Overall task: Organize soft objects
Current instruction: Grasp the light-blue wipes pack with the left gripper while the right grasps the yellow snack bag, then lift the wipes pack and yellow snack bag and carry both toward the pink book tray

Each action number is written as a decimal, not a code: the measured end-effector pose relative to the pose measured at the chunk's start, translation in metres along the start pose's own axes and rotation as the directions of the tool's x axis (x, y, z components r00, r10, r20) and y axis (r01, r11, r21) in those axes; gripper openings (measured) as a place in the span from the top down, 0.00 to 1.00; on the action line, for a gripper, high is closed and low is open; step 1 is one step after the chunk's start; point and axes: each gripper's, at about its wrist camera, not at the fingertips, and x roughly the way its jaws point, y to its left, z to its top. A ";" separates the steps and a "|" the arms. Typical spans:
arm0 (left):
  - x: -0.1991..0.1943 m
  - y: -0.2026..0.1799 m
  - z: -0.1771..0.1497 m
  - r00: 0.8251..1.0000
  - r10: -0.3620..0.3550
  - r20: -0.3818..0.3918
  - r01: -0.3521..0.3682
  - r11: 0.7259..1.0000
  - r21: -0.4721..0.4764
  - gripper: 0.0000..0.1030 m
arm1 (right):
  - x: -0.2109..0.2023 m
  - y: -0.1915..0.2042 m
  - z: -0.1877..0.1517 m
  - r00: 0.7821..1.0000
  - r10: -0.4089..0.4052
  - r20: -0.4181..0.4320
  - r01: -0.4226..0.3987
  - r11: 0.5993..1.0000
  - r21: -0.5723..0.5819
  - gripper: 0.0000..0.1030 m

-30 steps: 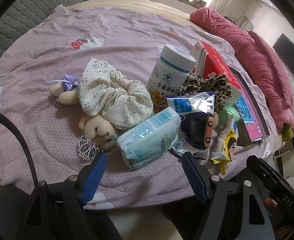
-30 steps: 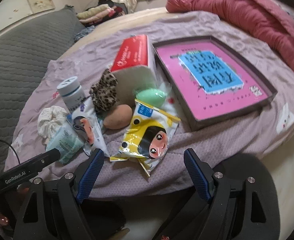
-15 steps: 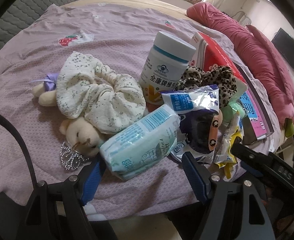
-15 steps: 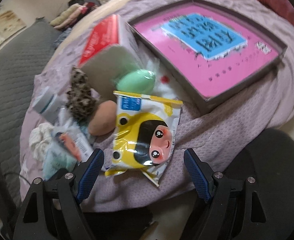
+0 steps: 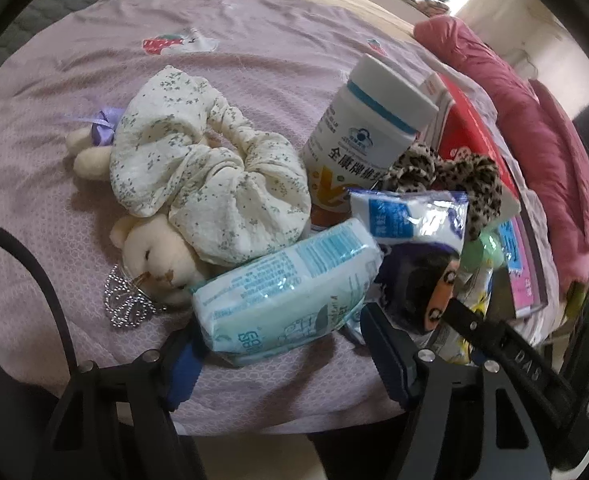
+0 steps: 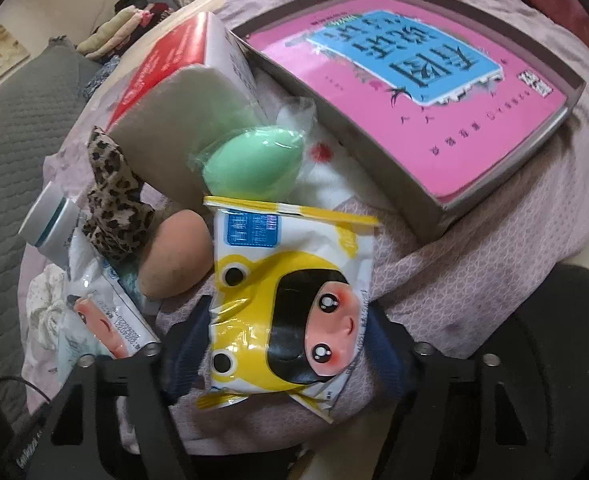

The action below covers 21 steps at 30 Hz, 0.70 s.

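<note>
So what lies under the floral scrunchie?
A cream teddy bear: its head and feet stick out from under the scrunchie. Its body is covered, so nothing else can be seen there.

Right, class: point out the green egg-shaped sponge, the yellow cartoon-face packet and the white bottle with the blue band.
green egg-shaped sponge [image 6: 254, 164], right wrist view, middle of its body.
yellow cartoon-face packet [image 6: 290, 300], right wrist view, printed front.
white bottle [image 5: 358, 148], left wrist view, labelled side.
</note>
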 end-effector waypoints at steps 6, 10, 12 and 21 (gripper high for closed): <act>0.004 -0.006 0.006 1.000 0.001 -0.006 -0.002 0.996 -0.084 0.36 | -0.013 0.000 -0.004 0.999 0.031 0.022 -0.031 0.999 -0.011 0.35; 0.010 -0.008 0.008 1.000 0.007 -0.016 -0.010 0.989 -0.148 0.48 | -0.031 -0.001 -0.007 0.997 0.059 0.048 -0.057 0.998 -0.037 0.36; 0.013 -0.008 0.007 1.000 0.009 -0.006 -0.010 0.988 -0.152 0.56 | -0.037 0.002 -0.008 0.996 0.067 0.061 -0.063 0.996 -0.058 0.36; 0.002 0.004 -0.003 0.998 -0.038 0.042 0.043 0.988 -0.146 0.67 | -0.045 0.004 -0.012 0.993 0.090 0.079 -0.083 0.993 -0.085 0.37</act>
